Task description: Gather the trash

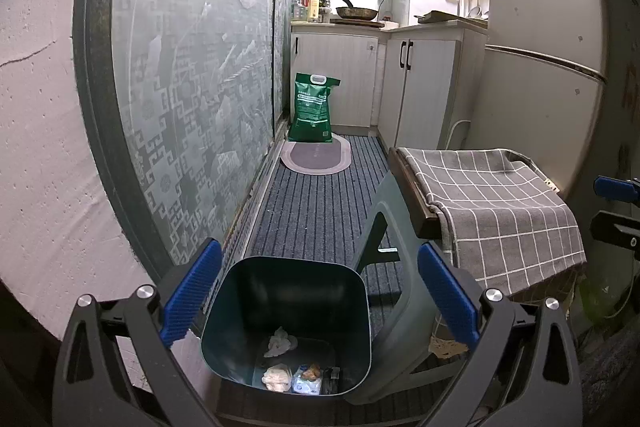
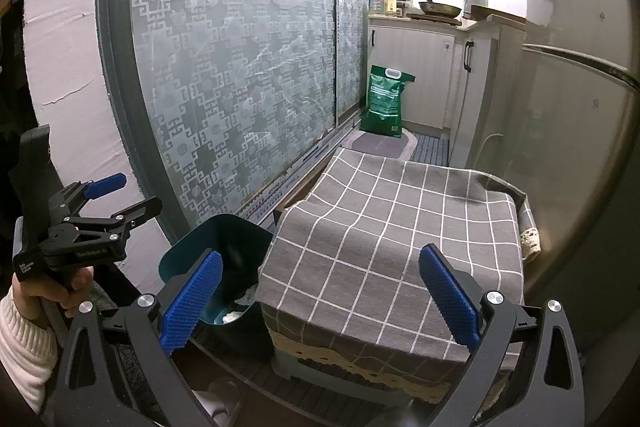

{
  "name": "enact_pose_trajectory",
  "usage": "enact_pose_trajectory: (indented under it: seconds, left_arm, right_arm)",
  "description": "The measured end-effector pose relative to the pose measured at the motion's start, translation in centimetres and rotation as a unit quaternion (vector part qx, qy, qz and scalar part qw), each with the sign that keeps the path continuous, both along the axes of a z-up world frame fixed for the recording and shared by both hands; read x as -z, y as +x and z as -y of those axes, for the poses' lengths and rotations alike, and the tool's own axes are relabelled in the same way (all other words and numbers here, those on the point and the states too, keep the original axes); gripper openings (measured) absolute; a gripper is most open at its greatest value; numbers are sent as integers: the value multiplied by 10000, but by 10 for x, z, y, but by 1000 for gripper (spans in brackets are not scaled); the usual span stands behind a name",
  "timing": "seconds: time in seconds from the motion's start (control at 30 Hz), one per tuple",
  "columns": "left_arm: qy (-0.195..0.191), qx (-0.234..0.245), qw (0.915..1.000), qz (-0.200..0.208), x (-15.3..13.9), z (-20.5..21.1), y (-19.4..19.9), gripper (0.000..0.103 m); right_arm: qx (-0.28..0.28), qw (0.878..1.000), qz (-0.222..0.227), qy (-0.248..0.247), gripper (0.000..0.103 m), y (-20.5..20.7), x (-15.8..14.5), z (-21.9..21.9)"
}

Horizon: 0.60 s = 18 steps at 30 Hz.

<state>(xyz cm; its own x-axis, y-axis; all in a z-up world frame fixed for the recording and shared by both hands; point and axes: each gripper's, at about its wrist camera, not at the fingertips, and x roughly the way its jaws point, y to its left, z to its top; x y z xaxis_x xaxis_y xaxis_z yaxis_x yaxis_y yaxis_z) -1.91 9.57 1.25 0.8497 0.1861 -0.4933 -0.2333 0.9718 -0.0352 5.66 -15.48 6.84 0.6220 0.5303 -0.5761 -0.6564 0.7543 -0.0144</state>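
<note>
A dark teal trash bin (image 1: 288, 307) stands on the floor right below my left gripper (image 1: 320, 297), which is open with nothing between its blue pads. Inside the bin lie a crumpled white tissue (image 1: 280, 343), a pale wad (image 1: 277, 379) and a small wrapper (image 1: 308, 378). My right gripper (image 2: 320, 301) is open above the grey checked cloth (image 2: 392, 239) on a low table, holding nothing. In the right wrist view the bin (image 2: 224, 255) sits left of the table, and a hand (image 2: 60, 287) holds the left gripper (image 2: 128, 197) above it. The right gripper (image 1: 616, 207) shows at the left wrist view's right edge.
A grey plastic stool (image 1: 400, 267) leans between the bin and the table (image 1: 416, 211). A frosted sliding door (image 1: 192, 87) runs along the left. A fridge (image 1: 540, 67) stands at the right. Farther down the striped carpet (image 1: 320, 211) are an oval mat (image 1: 316, 157), a green bag (image 1: 314, 107) and white cabinets (image 1: 420, 87).
</note>
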Motion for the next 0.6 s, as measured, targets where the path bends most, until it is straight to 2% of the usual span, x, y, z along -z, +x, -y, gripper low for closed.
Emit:
enact_pose_trajectory:
  seconds: [0.6]
  left_arm:
    - [-2,3,10000,0,0,1,0,100]
  right_arm:
    - [-8,10000,-4,-12,99,-1,0,-1]
